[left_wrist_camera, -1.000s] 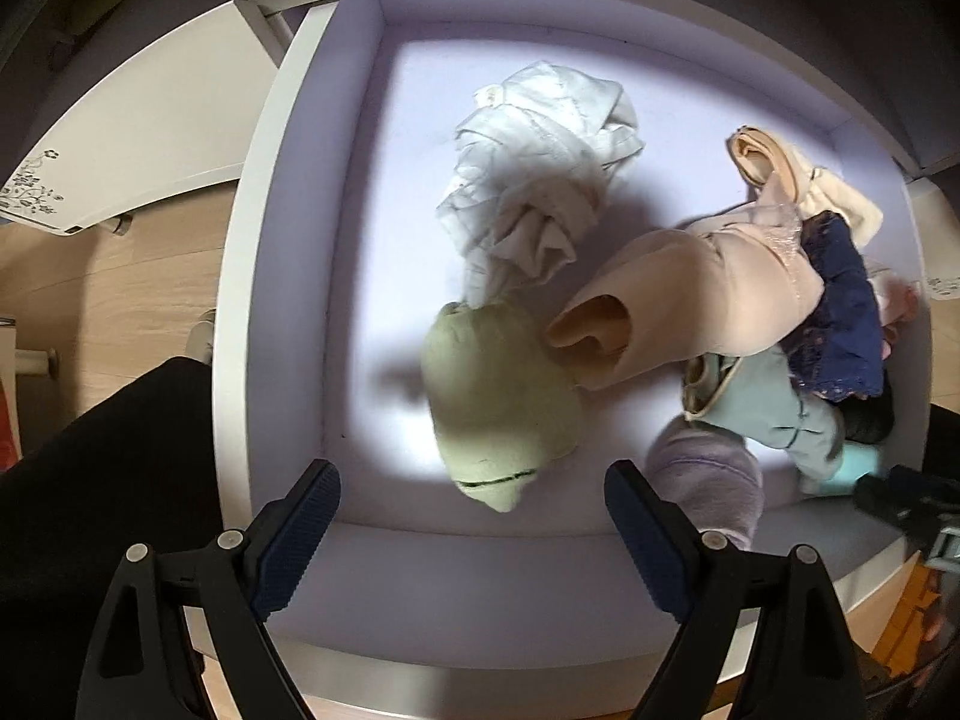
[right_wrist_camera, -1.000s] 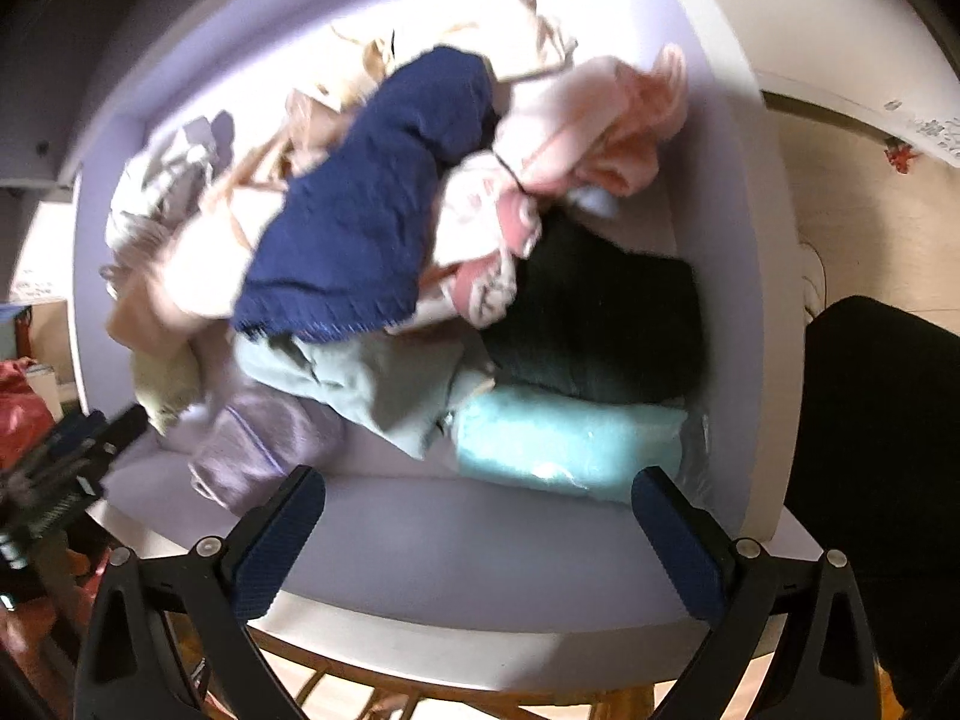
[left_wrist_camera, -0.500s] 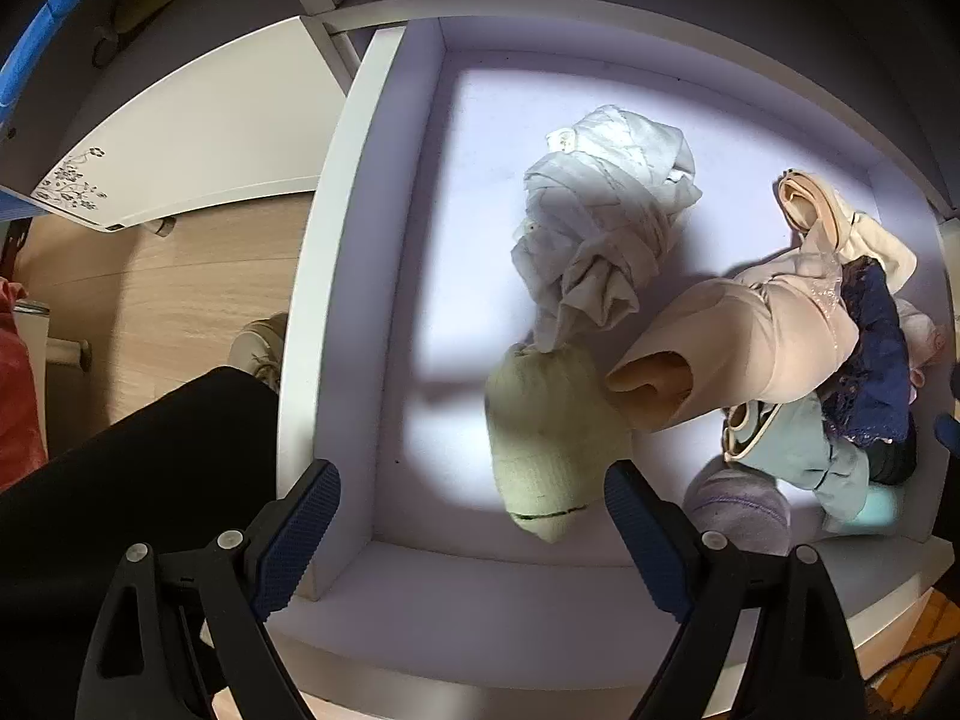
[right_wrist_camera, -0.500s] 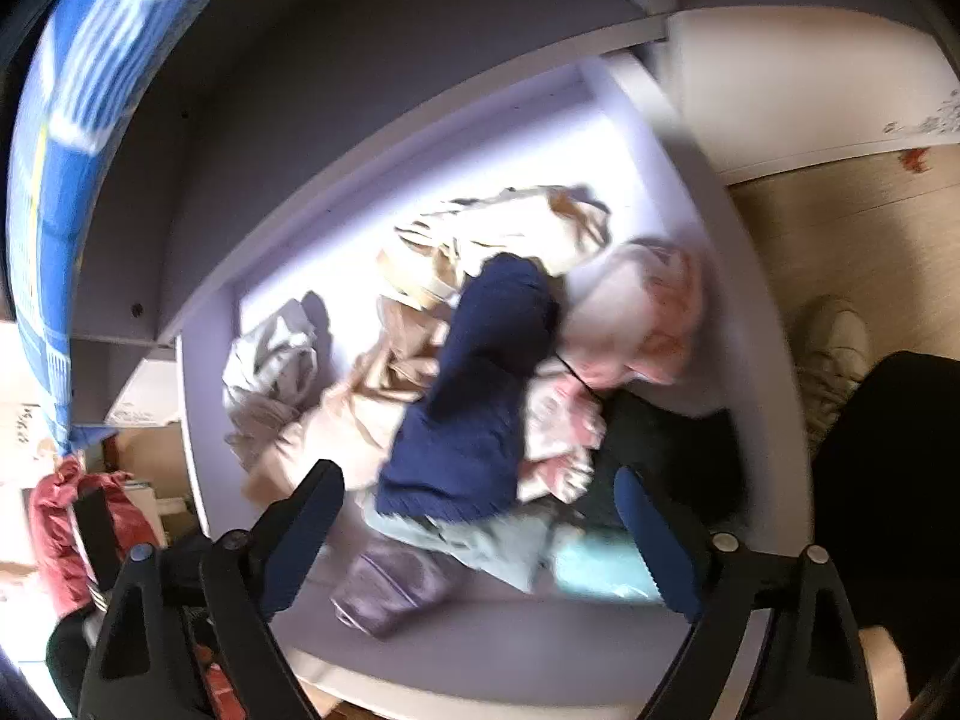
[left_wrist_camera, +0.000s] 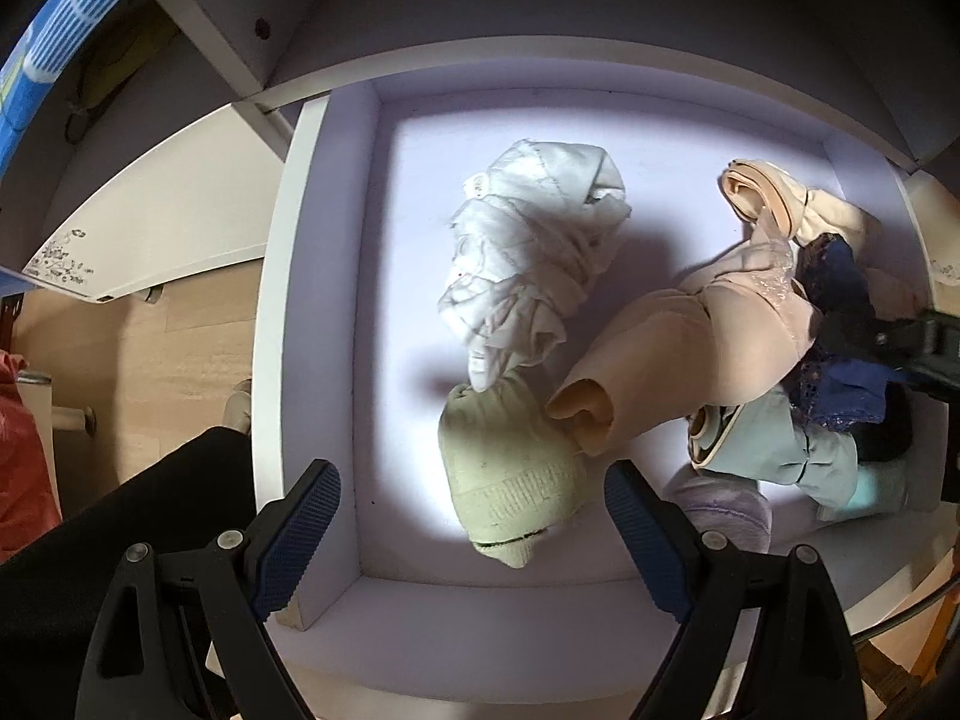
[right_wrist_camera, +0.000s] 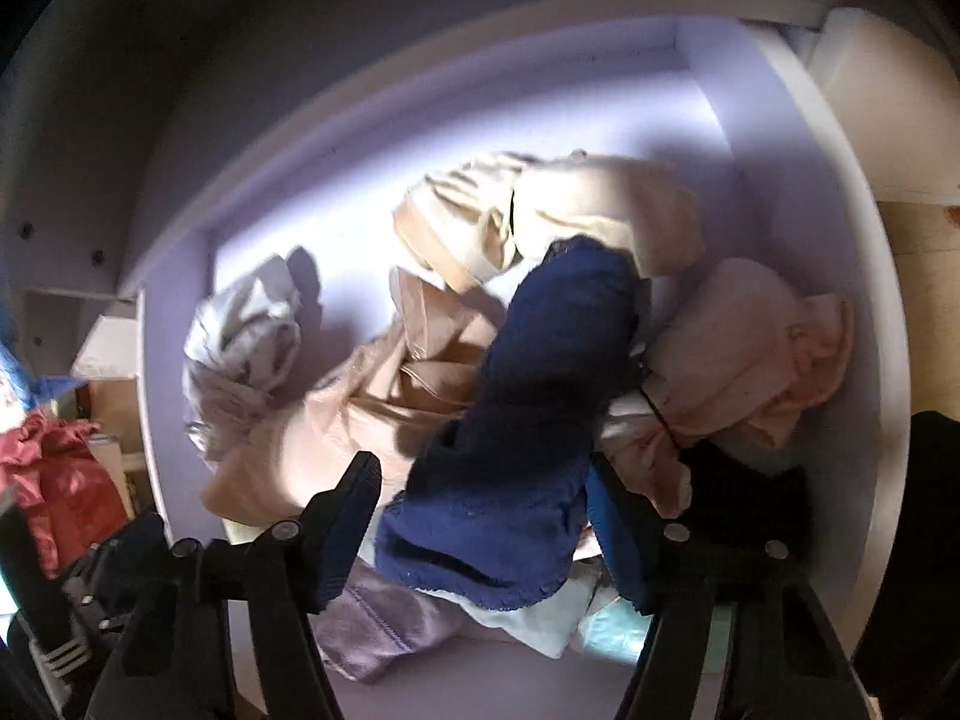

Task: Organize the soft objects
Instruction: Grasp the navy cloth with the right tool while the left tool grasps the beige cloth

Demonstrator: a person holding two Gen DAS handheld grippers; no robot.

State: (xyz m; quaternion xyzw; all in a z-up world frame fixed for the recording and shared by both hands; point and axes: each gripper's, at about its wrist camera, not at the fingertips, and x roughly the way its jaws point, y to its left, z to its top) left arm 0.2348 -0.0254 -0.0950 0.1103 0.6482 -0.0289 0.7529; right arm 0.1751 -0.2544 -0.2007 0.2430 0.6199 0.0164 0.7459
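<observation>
An open white drawer holds loose soft clothes. In the left wrist view a pale green sock lies near the front, a crumpled white garment behind it, a beige bra to the right. My left gripper is open and empty above the drawer's front, jaws either side of the green sock. In the right wrist view my right gripper is open, its jaws on either side of a navy blue cloth atop the pile, not closed on it.
Around the navy cloth lie a pink garment, a cream one, a lilac one and a pale teal one. A white cabinet panel and wood floor lie left of the drawer.
The left gripper has pulled back and up, so the drawer looks smaller and shifted right. The right gripper swung away, then came down over the navy cloth. Both stayed open.
</observation>
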